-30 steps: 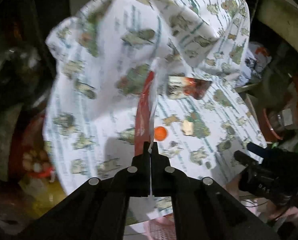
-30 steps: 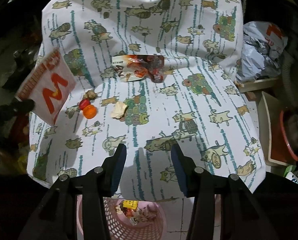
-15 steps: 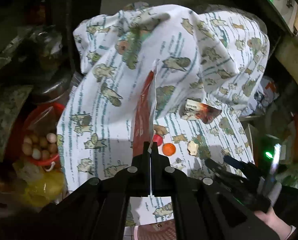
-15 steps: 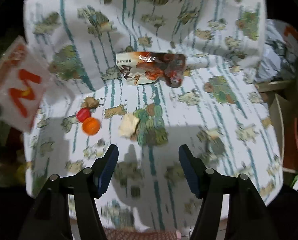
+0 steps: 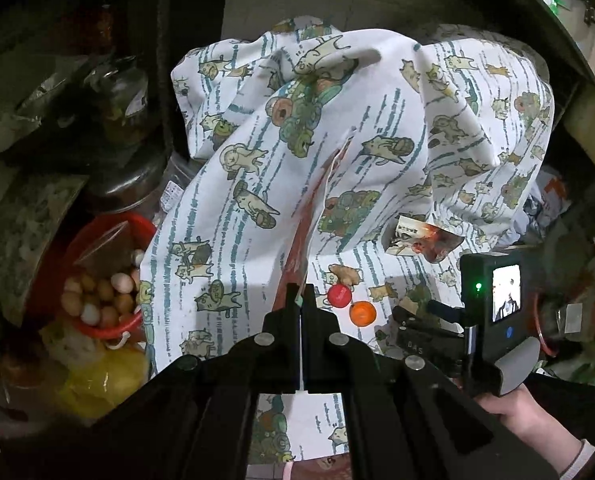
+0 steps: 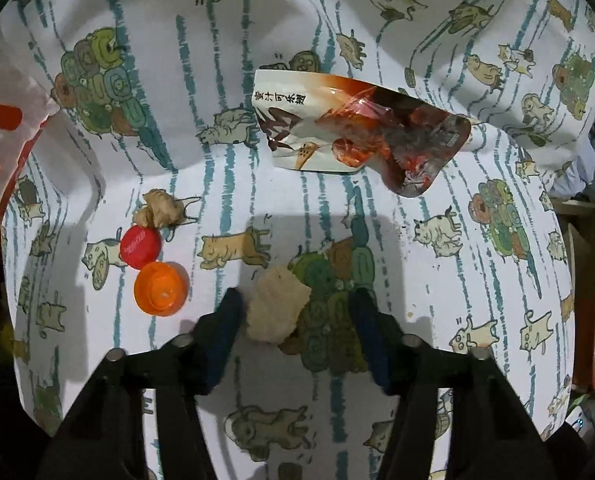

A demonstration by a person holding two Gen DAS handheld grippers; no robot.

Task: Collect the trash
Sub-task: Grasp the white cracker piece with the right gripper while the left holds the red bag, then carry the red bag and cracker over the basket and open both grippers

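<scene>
My right gripper (image 6: 297,312) hangs open over the cat-print cloth surface (image 6: 437,280), the pale crumpled scrap (image 6: 277,308) lying between its fingers against the left one, while my left gripper (image 5: 300,300) pinches a red-and-white flat wrapper (image 5: 309,216).

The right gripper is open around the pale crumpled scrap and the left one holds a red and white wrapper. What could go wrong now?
1. The scrap sits close to one finger of the right gripper, so closing may push it aside or pinch the cloth.
2. The left gripper clamps only the wrapper edge; it might slip.
3. The orange cap lies near and could be knocked.
</scene>
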